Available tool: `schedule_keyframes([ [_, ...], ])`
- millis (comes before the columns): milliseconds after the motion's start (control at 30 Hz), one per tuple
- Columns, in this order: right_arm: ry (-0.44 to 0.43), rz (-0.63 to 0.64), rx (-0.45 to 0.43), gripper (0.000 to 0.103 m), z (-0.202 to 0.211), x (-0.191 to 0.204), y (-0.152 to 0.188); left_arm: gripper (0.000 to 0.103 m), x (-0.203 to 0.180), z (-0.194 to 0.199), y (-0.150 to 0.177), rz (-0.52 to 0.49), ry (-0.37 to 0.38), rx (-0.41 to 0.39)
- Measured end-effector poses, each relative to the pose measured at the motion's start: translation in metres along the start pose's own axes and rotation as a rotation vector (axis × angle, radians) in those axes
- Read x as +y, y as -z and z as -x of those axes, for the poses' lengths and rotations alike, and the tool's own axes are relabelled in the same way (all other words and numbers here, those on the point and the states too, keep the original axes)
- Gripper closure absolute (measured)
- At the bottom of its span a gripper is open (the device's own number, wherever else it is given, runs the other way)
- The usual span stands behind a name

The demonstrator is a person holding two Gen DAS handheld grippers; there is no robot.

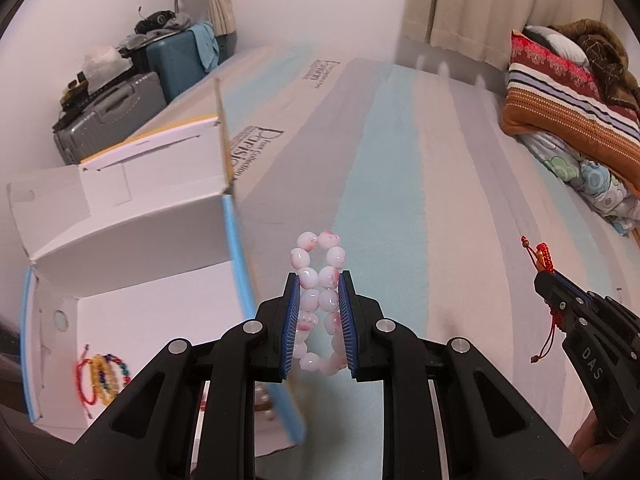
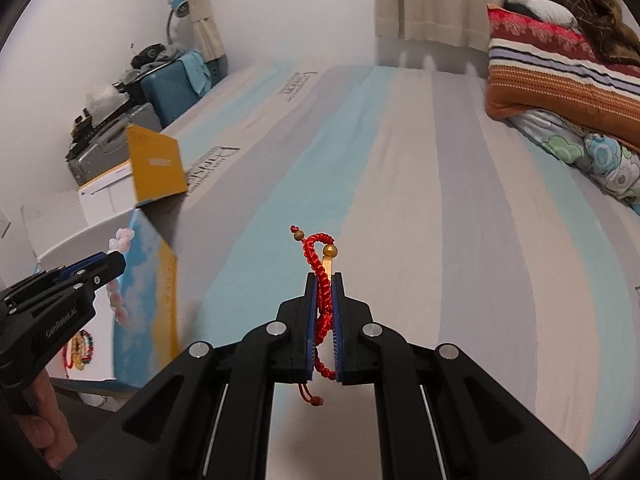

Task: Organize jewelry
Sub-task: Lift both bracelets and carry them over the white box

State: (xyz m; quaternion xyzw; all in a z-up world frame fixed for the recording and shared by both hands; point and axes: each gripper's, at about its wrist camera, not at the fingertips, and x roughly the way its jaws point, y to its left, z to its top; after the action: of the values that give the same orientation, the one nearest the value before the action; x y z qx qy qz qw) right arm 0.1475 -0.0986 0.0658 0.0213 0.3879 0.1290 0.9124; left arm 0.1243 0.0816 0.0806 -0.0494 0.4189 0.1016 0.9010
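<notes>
Overhead, striped bedsheet (image 2: 400, 184), curtained wall (image 2: 432, 0)

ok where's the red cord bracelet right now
The red cord bracelet is clamped in the right gripper, held above the striped bed sheet, to the right of the open box.

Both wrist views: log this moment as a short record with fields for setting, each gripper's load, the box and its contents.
setting: striped bed sheet
left gripper: shut on pink-and-white bead bracelet
right gripper: shut on red braided cord bracelet with gold bead
box: open, white inside, at the bed's left edge
box contents: several bracelets, red, yellow and multicoloured
bedding: folded blankets far right
</notes>
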Motion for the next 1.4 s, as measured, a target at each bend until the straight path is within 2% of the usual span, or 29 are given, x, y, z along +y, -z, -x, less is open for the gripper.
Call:
schedule_keyframes([
  [200,-0.038,0.028,-0.014,0.097,0.017,0.042,0.001,0.084,0.038,0.026,0.009,0.014,-0.04,-0.016],
  [467,-0.113,0.093,-0.032,0.097,0.03,0.114,0.005,0.084,0.119,0.054,0.023,0.096,-0.121,-0.021],
  [867,-0.18,0.198,0.0,0.097,0.022,0.211,0.013,0.084,0.217,0.075,0.042,0.196,-0.194,-0.014],
  [1100,-0.216,0.245,0.048,0.097,0.006,0.25,0.028,0.084,0.248,0.071,0.055,0.223,-0.206,0.017],
  [1400,-0.222,0.27,0.139,0.097,-0.026,0.272,0.042,0.084,0.269,0.046,0.069,0.241,-0.217,0.083],
])
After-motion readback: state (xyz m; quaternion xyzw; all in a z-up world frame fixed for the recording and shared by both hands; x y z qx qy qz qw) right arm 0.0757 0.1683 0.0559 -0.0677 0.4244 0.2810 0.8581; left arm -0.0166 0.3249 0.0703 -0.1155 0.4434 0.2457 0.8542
